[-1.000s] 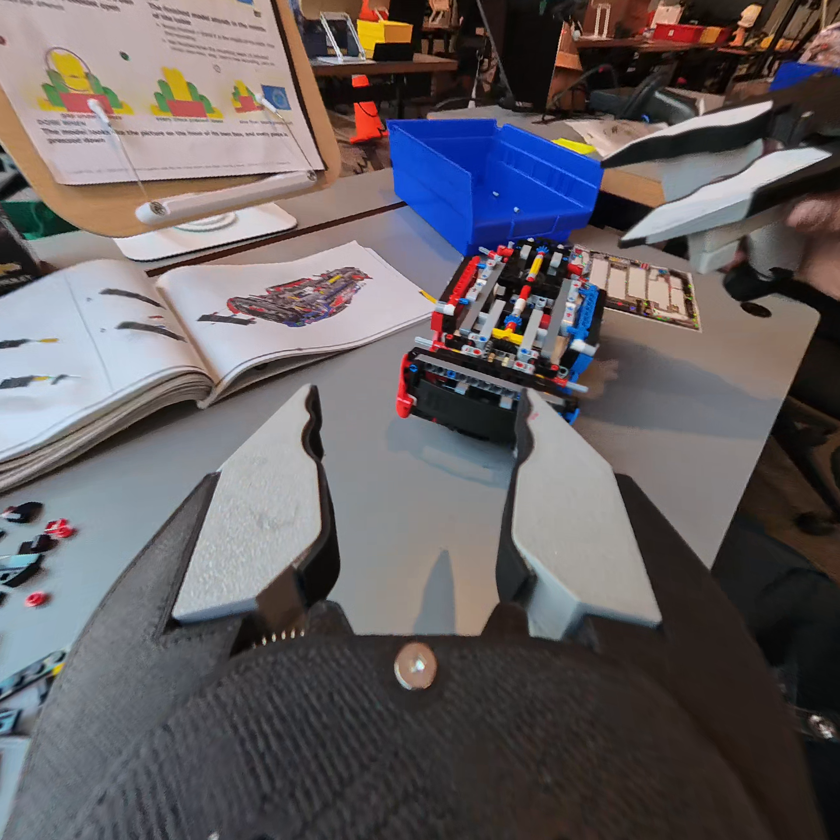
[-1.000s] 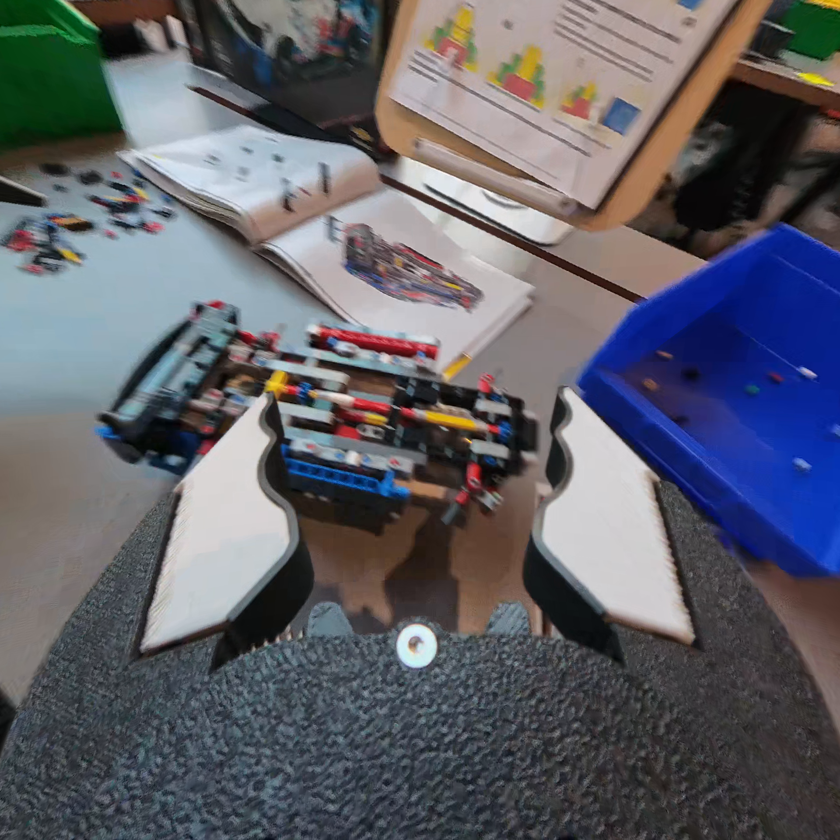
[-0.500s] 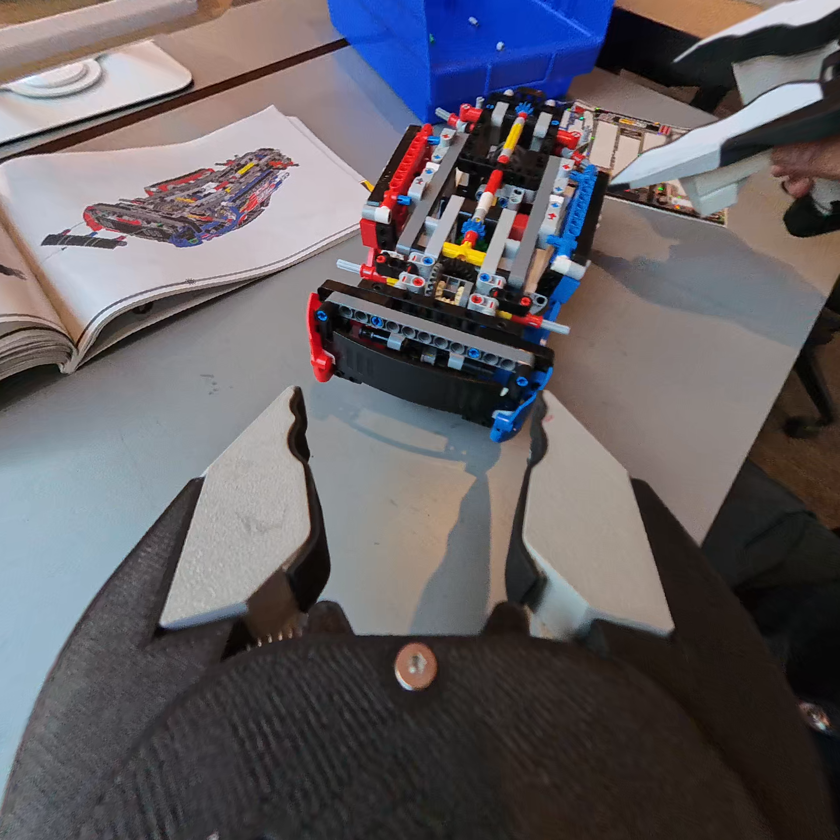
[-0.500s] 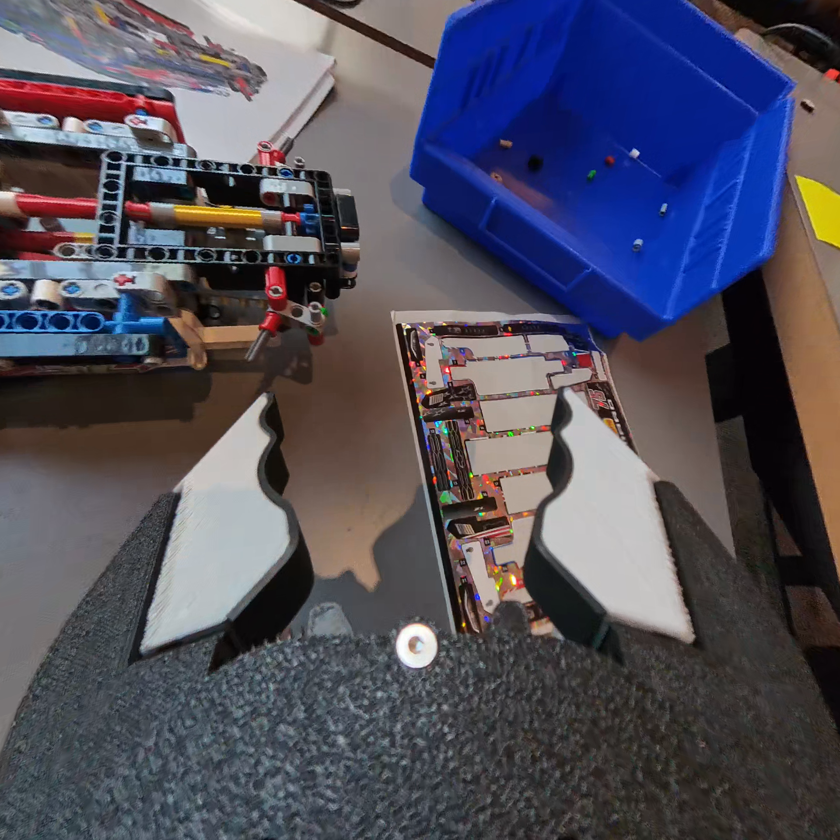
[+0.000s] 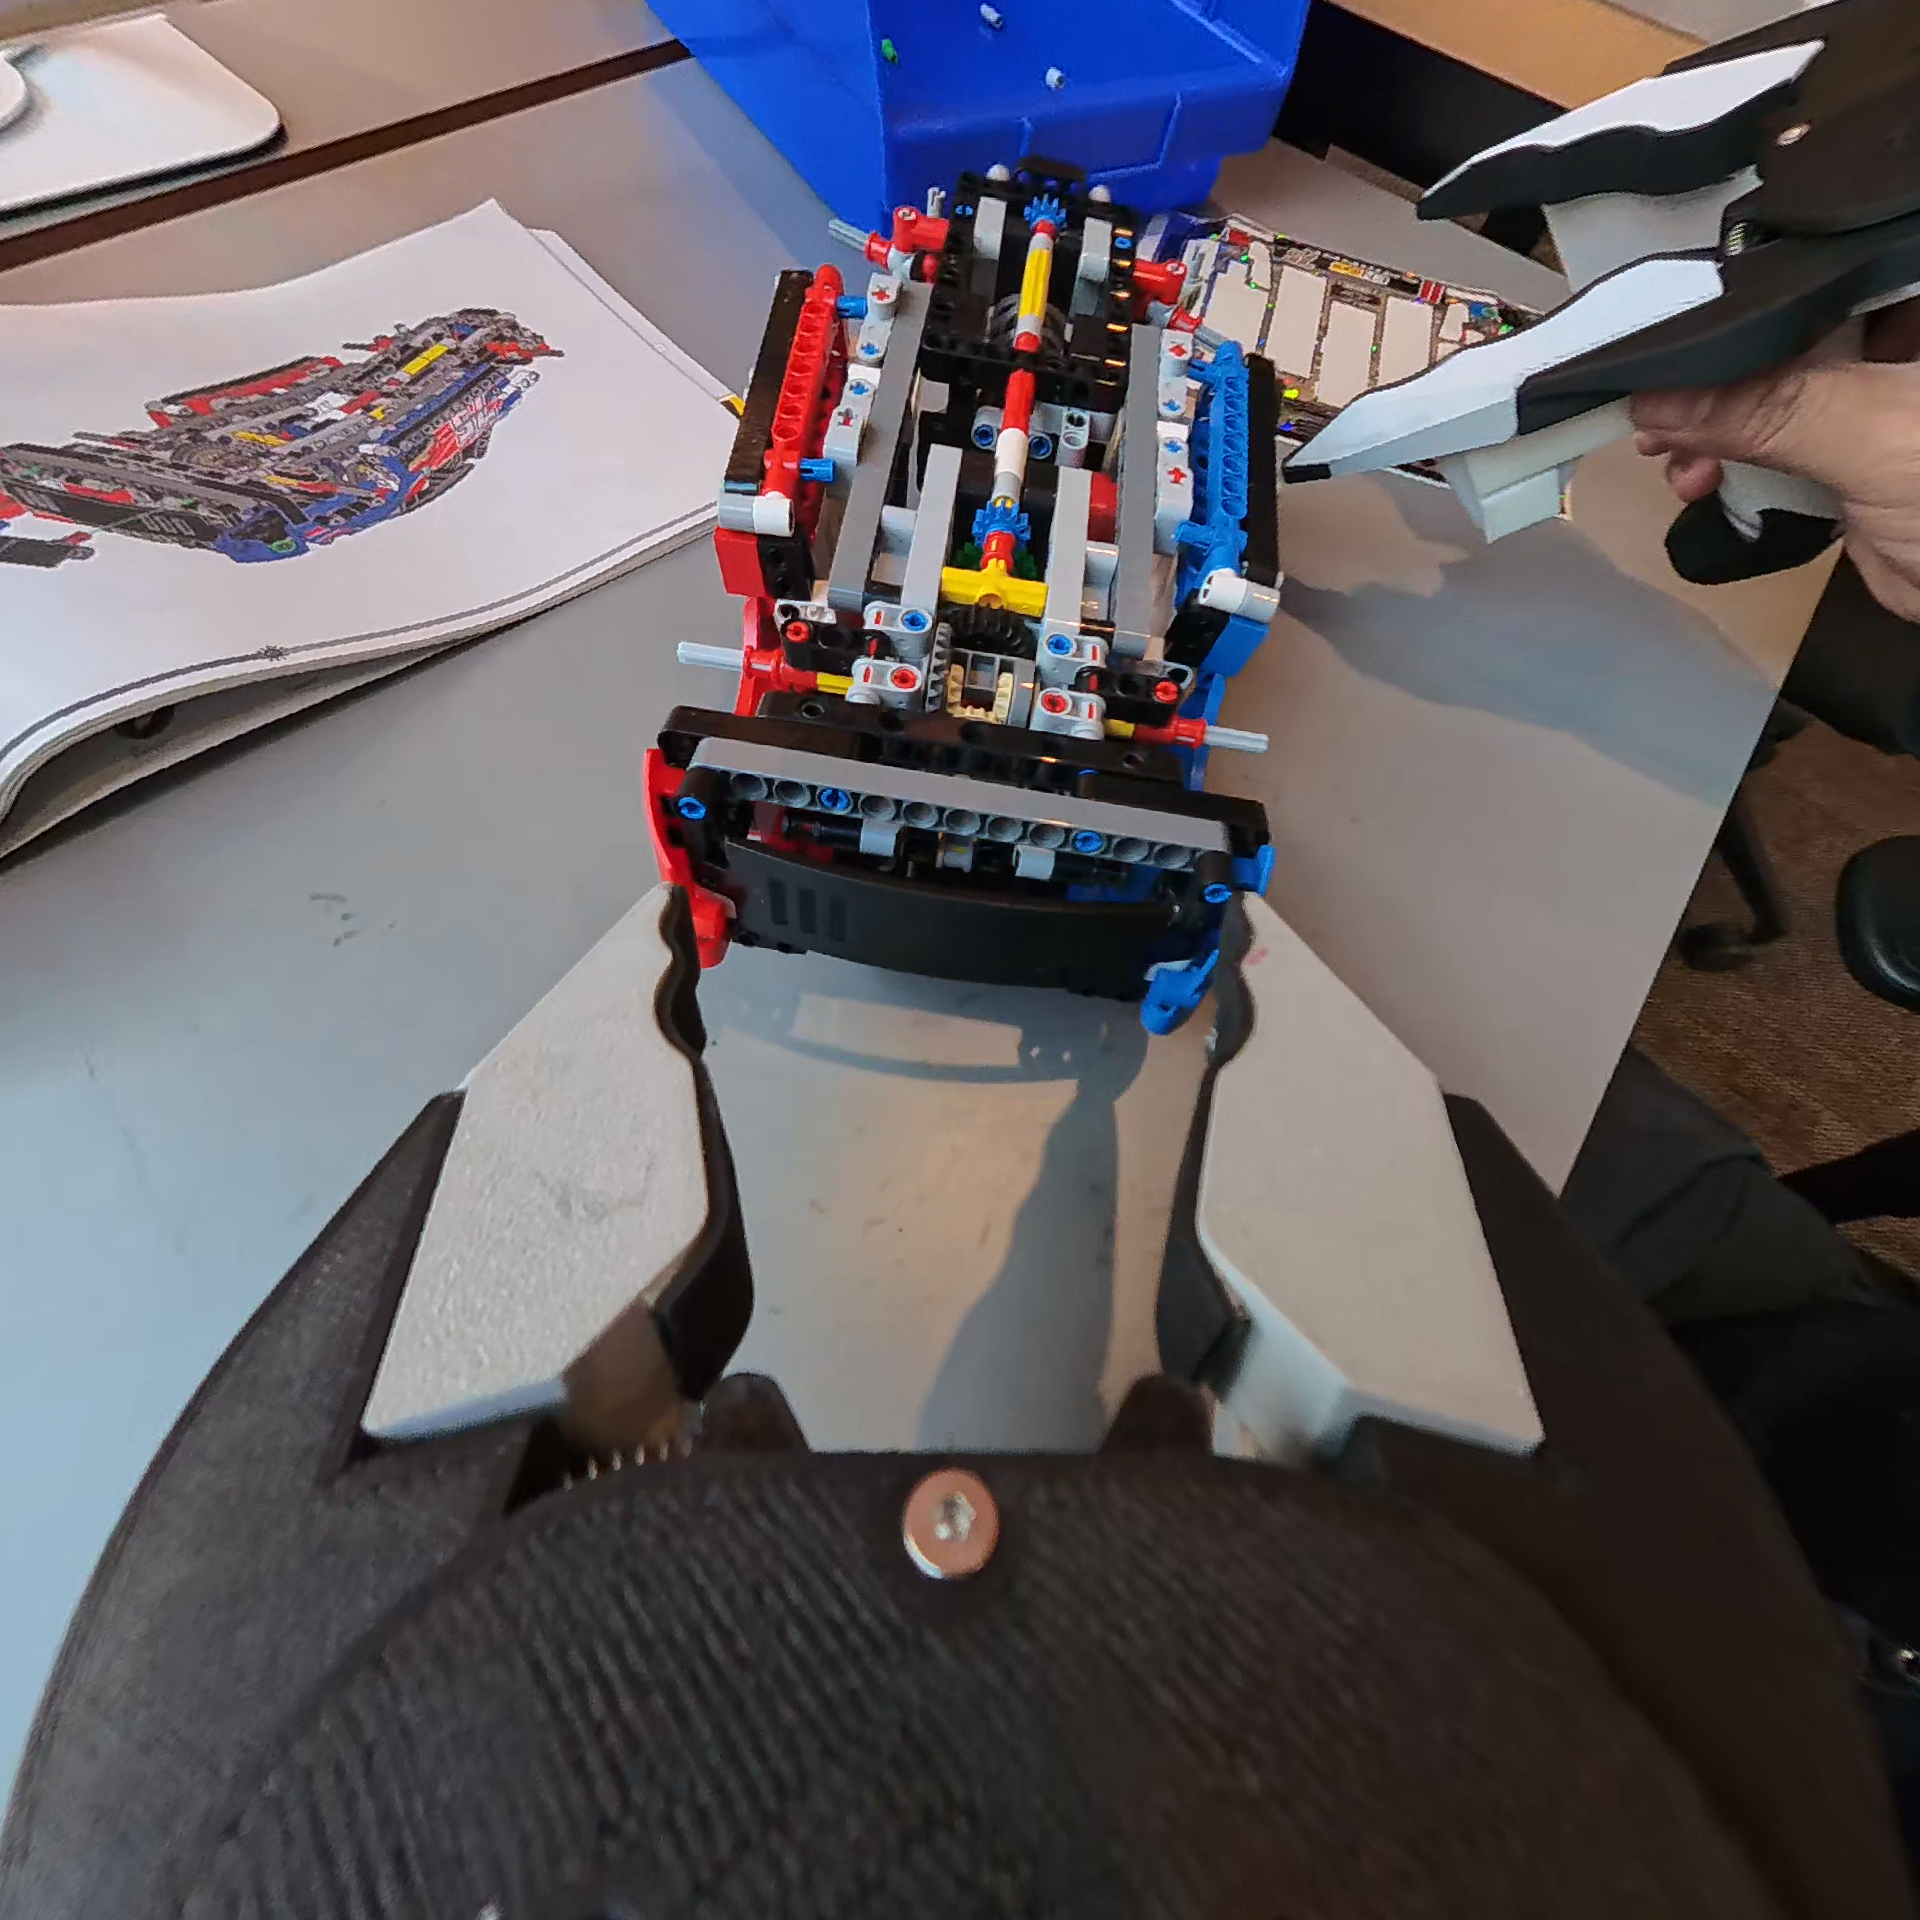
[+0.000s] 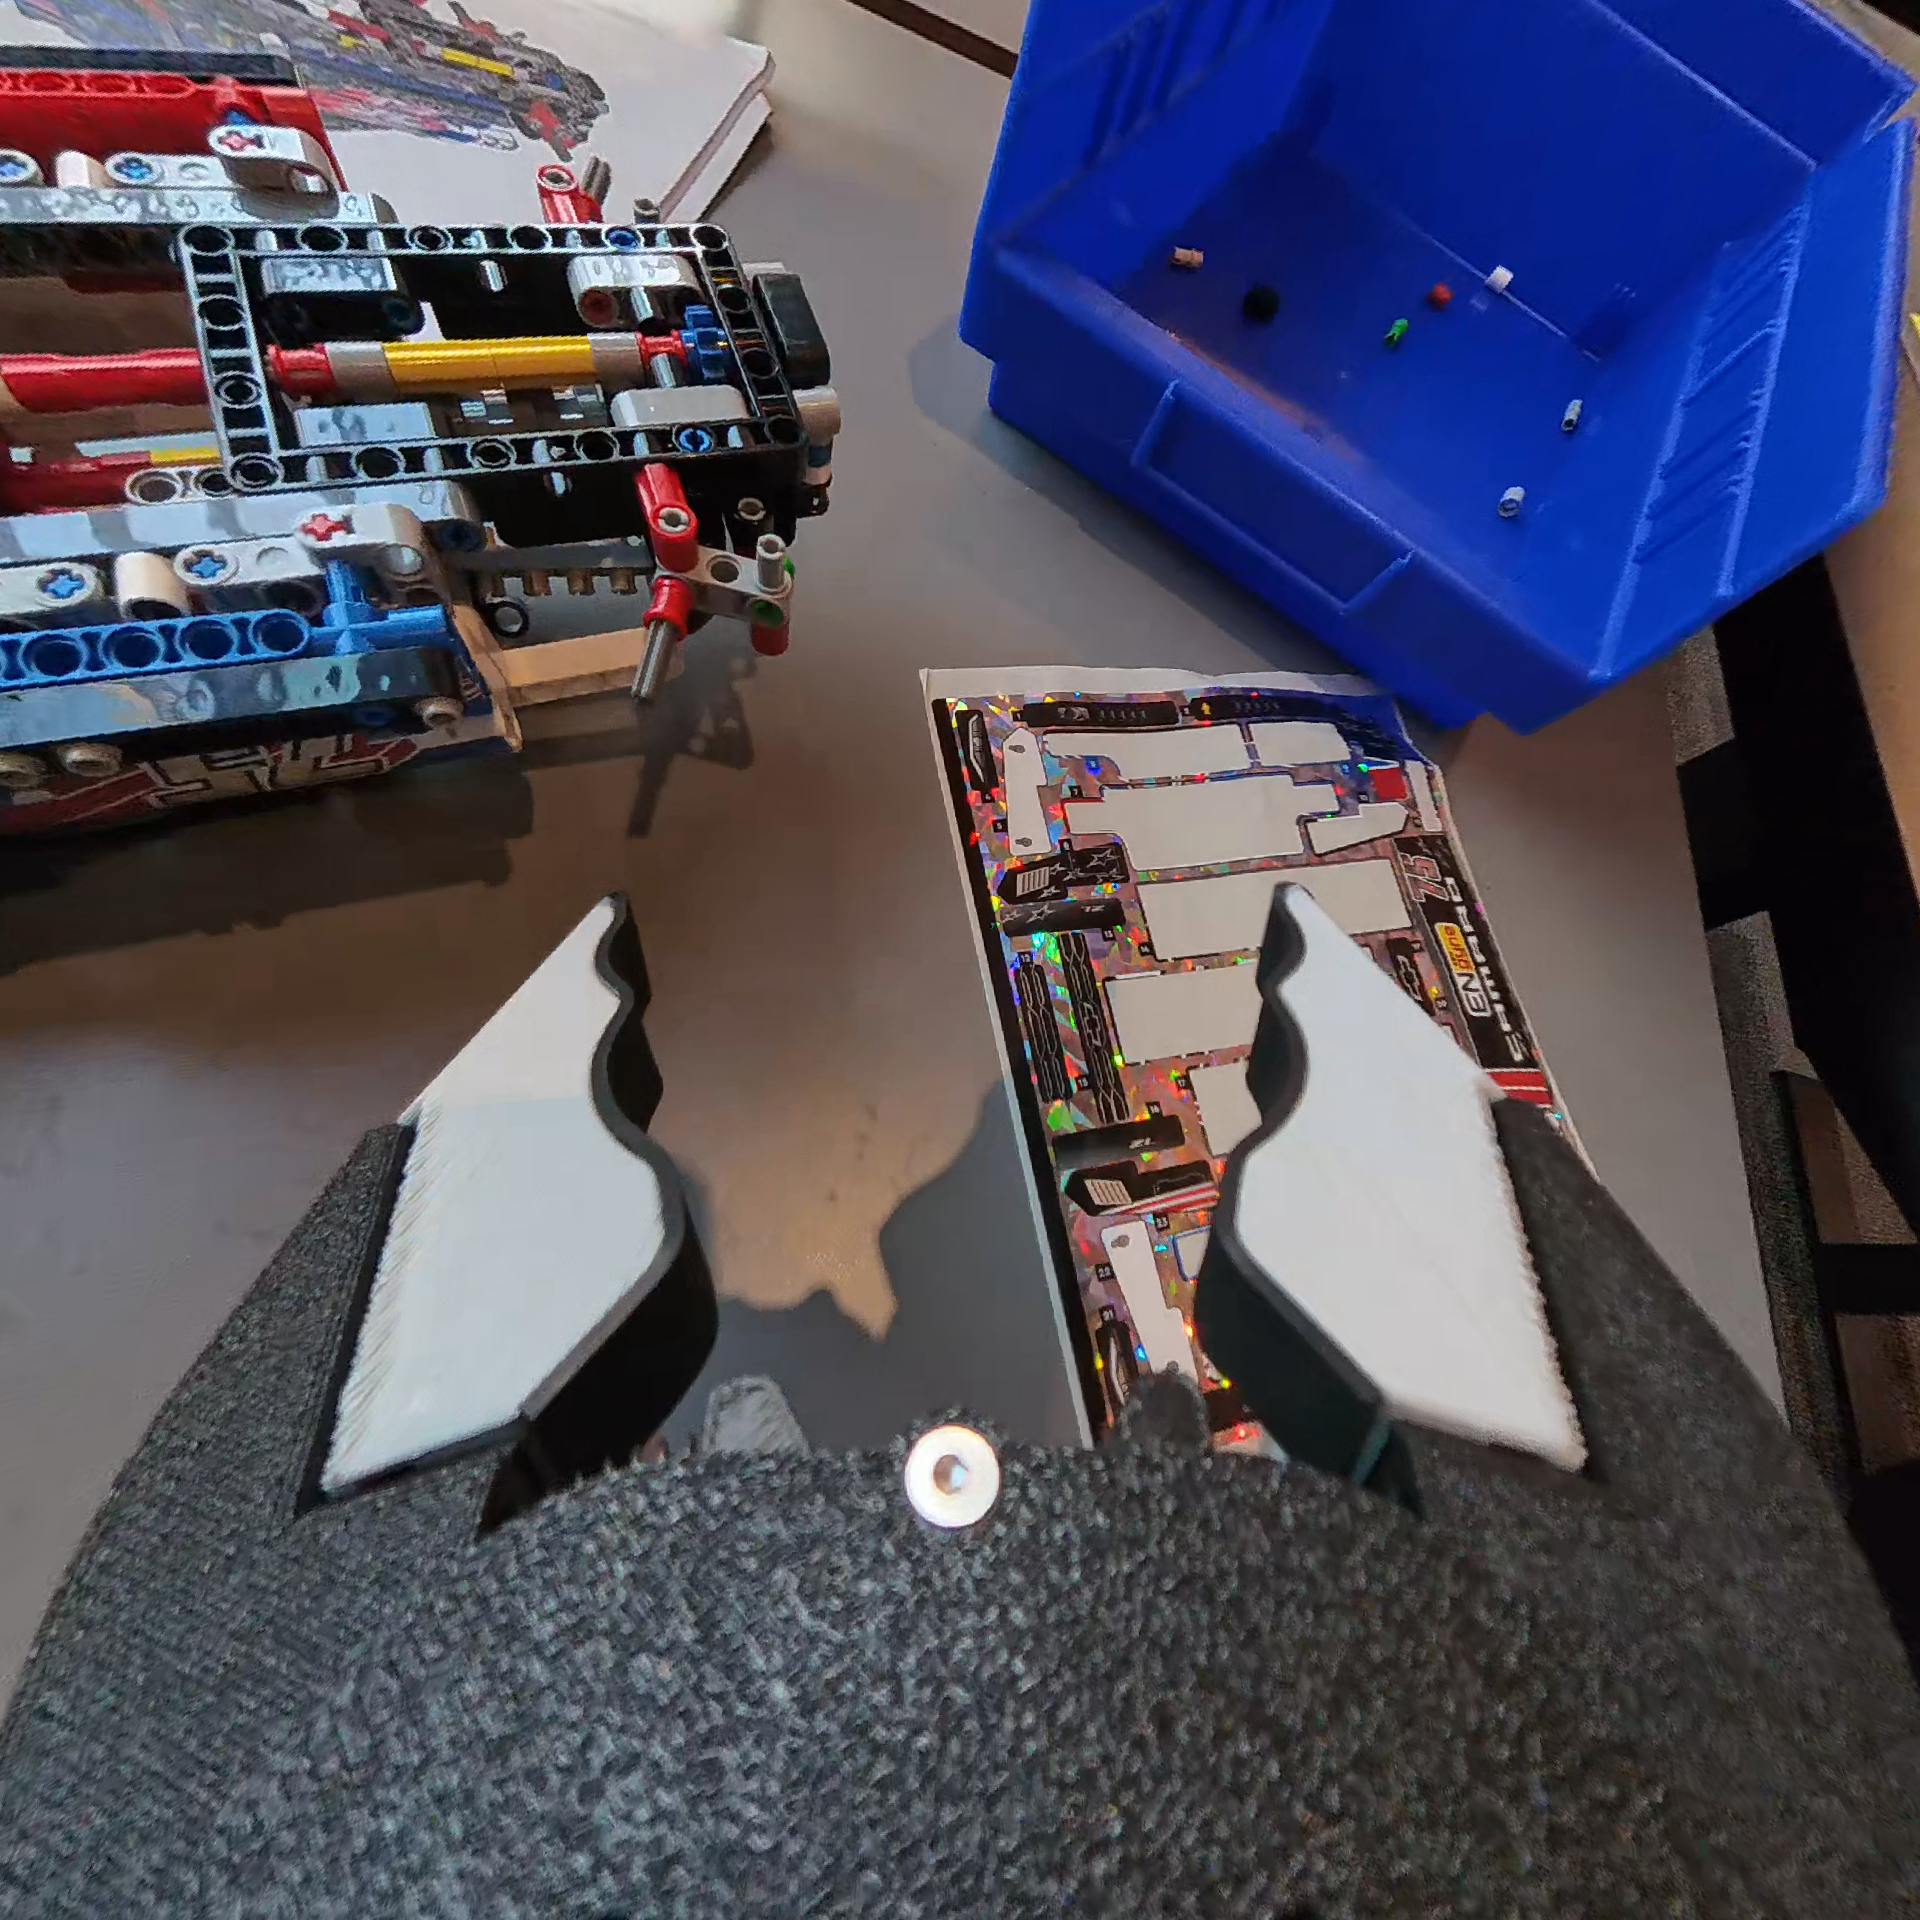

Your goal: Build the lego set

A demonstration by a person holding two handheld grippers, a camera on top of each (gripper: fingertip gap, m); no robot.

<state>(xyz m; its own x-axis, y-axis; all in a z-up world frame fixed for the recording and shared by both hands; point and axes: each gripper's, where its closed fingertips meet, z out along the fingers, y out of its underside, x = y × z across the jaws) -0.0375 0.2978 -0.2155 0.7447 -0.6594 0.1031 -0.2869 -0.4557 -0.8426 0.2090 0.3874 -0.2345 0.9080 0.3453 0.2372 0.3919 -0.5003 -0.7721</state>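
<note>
Two tongs, both spread wide and empty. We see the lego chassis (image 5: 977,582) lying on the grey tabletop (image 5: 312,1039), between the open instruction booklet (image 5: 312,436) and the sticker sheet (image 6: 1195,935), with the blue bin (image 6: 1455,364) beyond. We judge it light but stiff — its pins and axles could pop loose — so we would clasp the black end beam. Left tongs (image 5: 951,977) straddle that end; right tongs (image 6: 951,904) hover, angled down, over the sheet's edge.

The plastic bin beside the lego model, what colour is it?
The bin is solid bright blue, seen best in the right wrist view.
</note>
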